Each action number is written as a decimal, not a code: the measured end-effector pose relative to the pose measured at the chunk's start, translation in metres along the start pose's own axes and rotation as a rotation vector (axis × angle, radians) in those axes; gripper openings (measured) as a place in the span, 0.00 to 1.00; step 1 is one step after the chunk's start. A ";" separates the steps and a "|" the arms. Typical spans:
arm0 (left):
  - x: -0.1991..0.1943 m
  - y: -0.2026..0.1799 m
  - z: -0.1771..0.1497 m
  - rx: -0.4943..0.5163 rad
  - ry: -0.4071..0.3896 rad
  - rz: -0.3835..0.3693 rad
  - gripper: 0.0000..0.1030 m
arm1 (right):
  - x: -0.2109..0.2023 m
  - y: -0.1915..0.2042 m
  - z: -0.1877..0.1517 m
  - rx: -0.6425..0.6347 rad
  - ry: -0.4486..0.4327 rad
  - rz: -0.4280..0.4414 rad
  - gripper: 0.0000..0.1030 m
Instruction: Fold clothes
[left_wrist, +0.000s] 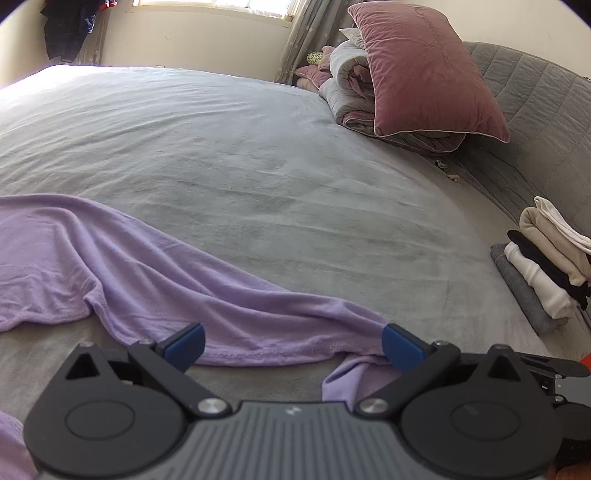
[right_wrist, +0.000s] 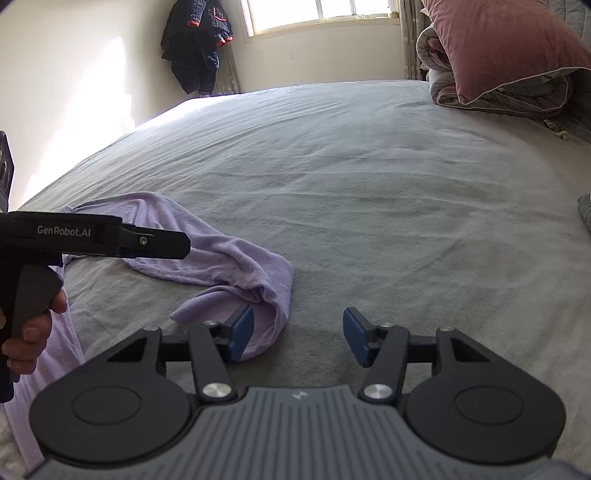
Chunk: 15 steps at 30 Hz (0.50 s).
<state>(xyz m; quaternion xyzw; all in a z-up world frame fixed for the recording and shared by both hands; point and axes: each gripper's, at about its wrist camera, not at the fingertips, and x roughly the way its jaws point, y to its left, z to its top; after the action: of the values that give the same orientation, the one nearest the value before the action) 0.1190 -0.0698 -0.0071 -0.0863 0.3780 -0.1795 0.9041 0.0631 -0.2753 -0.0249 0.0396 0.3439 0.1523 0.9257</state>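
Observation:
A lilac garment (left_wrist: 122, 266) lies loosely spread across the near left of the grey bed (left_wrist: 240, 147). My left gripper (left_wrist: 293, 347) is open wide just over its stitched hem, which runs between the two blue pads (left_wrist: 184, 347). In the right wrist view the same garment (right_wrist: 229, 266) ends in a rumpled fold. My right gripper (right_wrist: 299, 338) is open, its left pad (right_wrist: 242, 334) against that fold and its right pad over bare sheet. The left gripper (right_wrist: 177, 245) shows side-on at the left, held by a hand (right_wrist: 33, 328).
A pink pillow (left_wrist: 428, 70) leans on a rolled quilt (left_wrist: 347, 92) at the far right by the grey padded headboard (left_wrist: 535, 110). A stack of folded clothes (left_wrist: 543, 266) sits at the right edge. Dark jackets (right_wrist: 197, 48) hang on the wall by the window.

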 end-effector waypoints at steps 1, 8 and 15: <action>-0.001 -0.003 0.001 0.001 0.004 -0.012 0.99 | 0.002 0.001 0.000 -0.003 0.009 0.002 0.09; -0.010 -0.024 0.009 -0.037 0.031 -0.118 0.96 | -0.021 -0.007 0.015 0.022 -0.125 -0.027 0.00; -0.023 -0.023 0.014 -0.152 0.016 -0.188 0.92 | -0.039 -0.001 0.019 0.011 -0.183 0.054 0.00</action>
<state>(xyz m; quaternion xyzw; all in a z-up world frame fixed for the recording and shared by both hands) 0.1083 -0.0815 0.0247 -0.1883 0.3882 -0.2348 0.8710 0.0478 -0.2879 0.0130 0.0676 0.2576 0.1711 0.9486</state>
